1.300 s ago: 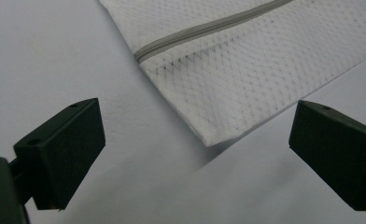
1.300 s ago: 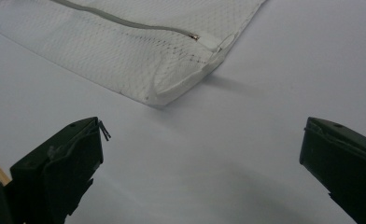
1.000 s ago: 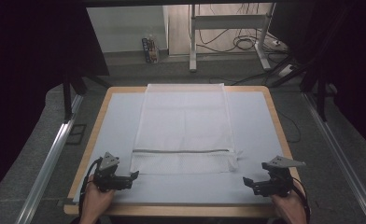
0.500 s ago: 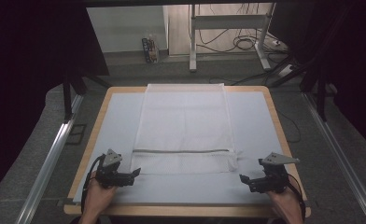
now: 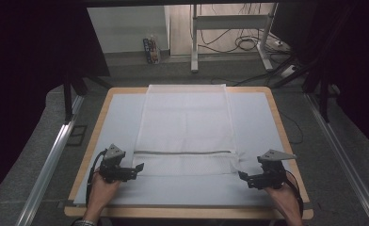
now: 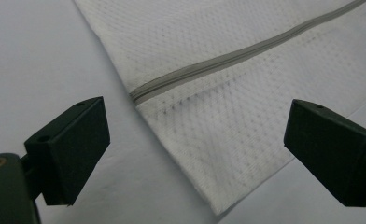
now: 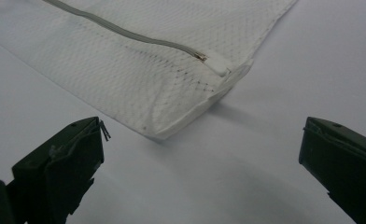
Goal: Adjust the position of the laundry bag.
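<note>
A white mesh bag [image 5: 186, 127] with a grey zipper [image 5: 185, 152] lay flat on the table [image 5: 276, 117]. The left gripper [image 5: 138, 170] had its jaws wide apart, and one near corner of the bag sat between them, not pinched. The right gripper [image 5: 242, 175] was spread wide too. The other near corner lay just ahead of its jaws, not touching them.

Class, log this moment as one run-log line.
left tool: open, at mesh bag near-left corner | right tool: open, at near-right corner | bag: flat on table, zipper closed
</note>
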A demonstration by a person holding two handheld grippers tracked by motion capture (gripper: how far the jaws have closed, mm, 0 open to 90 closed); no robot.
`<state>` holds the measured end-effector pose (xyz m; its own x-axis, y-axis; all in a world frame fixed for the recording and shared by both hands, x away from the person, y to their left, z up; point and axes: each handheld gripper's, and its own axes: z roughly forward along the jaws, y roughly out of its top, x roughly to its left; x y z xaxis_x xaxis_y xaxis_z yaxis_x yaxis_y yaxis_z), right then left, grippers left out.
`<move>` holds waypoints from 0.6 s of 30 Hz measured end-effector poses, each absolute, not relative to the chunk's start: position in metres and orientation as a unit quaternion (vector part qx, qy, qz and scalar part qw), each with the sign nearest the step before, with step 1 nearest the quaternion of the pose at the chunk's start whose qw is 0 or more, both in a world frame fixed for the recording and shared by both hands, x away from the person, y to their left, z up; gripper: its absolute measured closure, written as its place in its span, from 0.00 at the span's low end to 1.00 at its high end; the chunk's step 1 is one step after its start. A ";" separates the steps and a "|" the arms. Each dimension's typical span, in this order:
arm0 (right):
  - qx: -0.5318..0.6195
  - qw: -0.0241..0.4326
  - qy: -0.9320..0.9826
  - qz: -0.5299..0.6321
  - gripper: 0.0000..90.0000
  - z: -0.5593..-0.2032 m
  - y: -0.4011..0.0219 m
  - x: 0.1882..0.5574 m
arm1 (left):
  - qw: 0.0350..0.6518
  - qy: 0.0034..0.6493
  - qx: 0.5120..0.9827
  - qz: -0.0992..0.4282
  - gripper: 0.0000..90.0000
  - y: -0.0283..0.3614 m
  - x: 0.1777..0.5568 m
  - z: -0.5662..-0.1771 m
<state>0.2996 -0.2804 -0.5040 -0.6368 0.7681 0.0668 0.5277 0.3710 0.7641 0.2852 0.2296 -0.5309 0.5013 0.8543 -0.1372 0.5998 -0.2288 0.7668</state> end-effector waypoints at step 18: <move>0.415 0.142 0.820 0.368 0.17 -0.500 -0.263 0.327 | 0.376 0.460 0.781 0.193 0.10 0.223 0.303 -0.531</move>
